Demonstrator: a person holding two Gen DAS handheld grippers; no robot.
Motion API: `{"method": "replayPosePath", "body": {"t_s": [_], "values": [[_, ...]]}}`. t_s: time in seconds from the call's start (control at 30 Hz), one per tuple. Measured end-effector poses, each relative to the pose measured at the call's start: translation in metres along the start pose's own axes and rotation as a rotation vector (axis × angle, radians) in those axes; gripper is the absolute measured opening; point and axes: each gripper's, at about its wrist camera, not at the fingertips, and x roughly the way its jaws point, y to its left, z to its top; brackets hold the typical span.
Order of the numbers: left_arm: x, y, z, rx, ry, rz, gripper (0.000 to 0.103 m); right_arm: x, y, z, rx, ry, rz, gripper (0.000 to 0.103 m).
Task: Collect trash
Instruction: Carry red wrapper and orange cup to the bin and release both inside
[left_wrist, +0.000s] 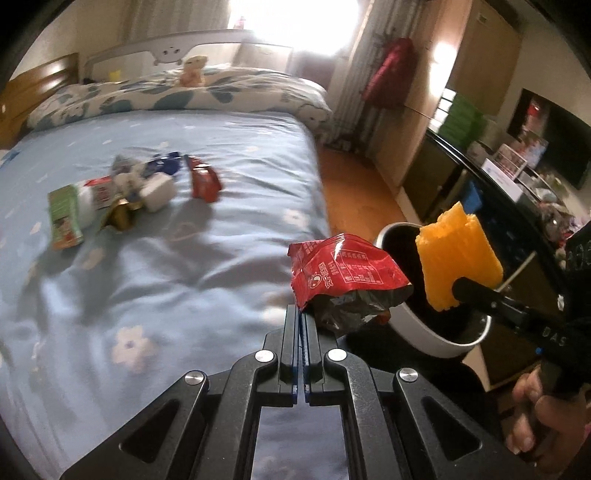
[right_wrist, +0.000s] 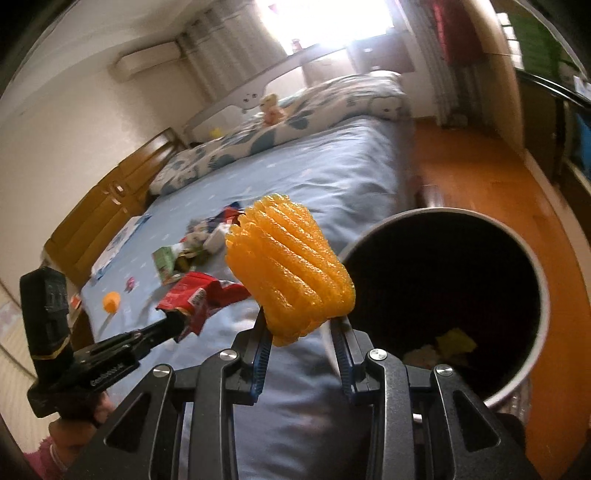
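Two grippers are in view, each carrying one item. The left gripper (left_wrist: 303, 314) has its jaws fully together, pinching one red snack wrapper (left_wrist: 345, 271) by its edge. The right gripper (right_wrist: 301, 328) is clamped on one orange ribbed foam net (right_wrist: 291, 269). One round trash bin (right_wrist: 532, 254) stands on the floor just beside the bed's edge (left_wrist: 317, 206). A cluster of cartons and wrappers (left_wrist: 122, 192) lies mid-bed; one orange cap (right_wrist: 112, 301) lies apart from it.
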Motion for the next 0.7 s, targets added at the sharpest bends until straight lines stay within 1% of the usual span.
{"method": "replayPosePath", "body": {"t_s": [0.27, 0.5, 0.7], "values": [[0.017, -0.032, 0.01, 0.072, 0.02, -0.033, 0.0, -0.017, -0.033, -0.002, 0.044, -0.012, -0.073, 0.032], [0.036, -0.059, 0.019, 0.117, 0.043, -0.041, 0.0, -0.025, -0.053, -0.001, 0.067, -0.011, -0.114, 0.032], [0.055, -0.074, 0.026, 0.152, 0.064, -0.044, 0.0, -0.027, -0.068, 0.001, 0.073, 0.006, -0.138, 0.033]]}}
